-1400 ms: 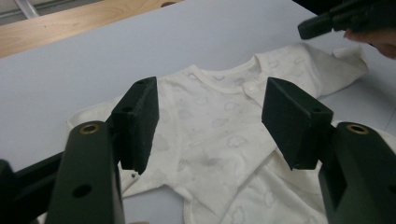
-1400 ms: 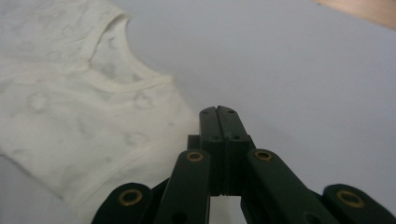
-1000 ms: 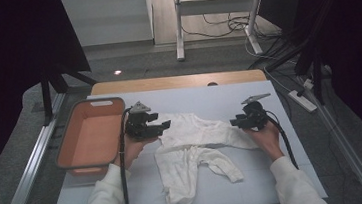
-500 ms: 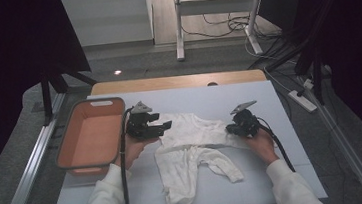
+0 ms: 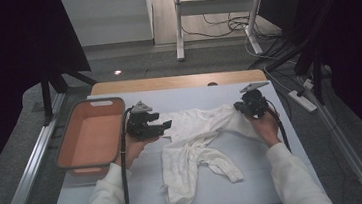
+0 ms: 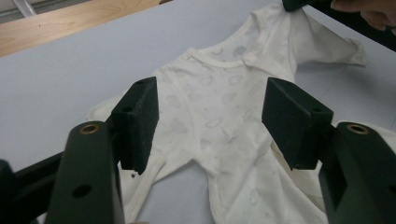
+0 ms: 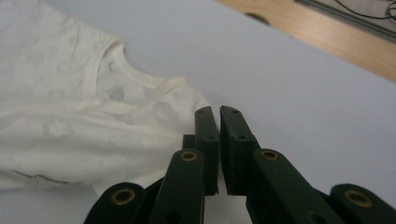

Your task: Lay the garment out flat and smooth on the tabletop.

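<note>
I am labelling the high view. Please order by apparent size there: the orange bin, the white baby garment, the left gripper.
1. White baby garment, spread widest.
2. Orange bin, looks nearly as large, so this order is unsure.
3. Left gripper, clearly smallest.
</note>
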### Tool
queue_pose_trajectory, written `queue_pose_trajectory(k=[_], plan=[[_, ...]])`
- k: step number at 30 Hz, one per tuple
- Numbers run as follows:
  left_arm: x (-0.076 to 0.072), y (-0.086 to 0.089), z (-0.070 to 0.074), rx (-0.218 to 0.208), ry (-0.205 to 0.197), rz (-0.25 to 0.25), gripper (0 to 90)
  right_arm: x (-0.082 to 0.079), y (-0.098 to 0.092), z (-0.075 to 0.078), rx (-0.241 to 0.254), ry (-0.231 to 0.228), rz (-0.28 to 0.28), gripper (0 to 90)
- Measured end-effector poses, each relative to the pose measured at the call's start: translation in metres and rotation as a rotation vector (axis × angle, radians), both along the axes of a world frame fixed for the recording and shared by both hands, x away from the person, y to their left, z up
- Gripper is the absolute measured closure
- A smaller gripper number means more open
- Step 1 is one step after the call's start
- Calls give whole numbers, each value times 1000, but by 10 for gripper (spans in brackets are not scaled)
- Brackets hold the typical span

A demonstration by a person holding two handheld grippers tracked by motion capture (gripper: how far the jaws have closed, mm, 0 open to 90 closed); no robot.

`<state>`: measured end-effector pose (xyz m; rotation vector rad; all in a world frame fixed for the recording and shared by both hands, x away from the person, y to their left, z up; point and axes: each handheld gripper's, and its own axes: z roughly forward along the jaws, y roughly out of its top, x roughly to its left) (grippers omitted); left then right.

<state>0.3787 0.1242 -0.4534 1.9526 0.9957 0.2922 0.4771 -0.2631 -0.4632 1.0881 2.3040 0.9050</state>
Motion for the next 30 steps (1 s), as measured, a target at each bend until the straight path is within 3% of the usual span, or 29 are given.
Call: queue_pose_trajectory(k=[4, 6, 9, 14, 18, 28, 30], plan=[[0, 1, 0, -3, 2, -1, 367, 16, 2, 2, 15, 11, -18, 824], [0, 1, 0, -6, 0, -2, 368, 19, 4, -1, 21, 14, -22, 692], [0, 2, 0, -11, 0, -3, 368, 13, 3, 3, 49, 2, -32, 601], [0, 2, 0, -11, 1, -4, 367, -15, -8, 20, 83, -27, -13, 541], [-1, 0, 0, -9, 3, -6, 367, -41, -20, 22, 107, -28, -10, 502], [0, -4, -2, -2, 8, -12, 366, -90, -44, 1, 141, 0, -6, 471], [0, -4, -1, -1, 5, -14, 366, -96, -46, -6, 94, 13, 0, 466]])
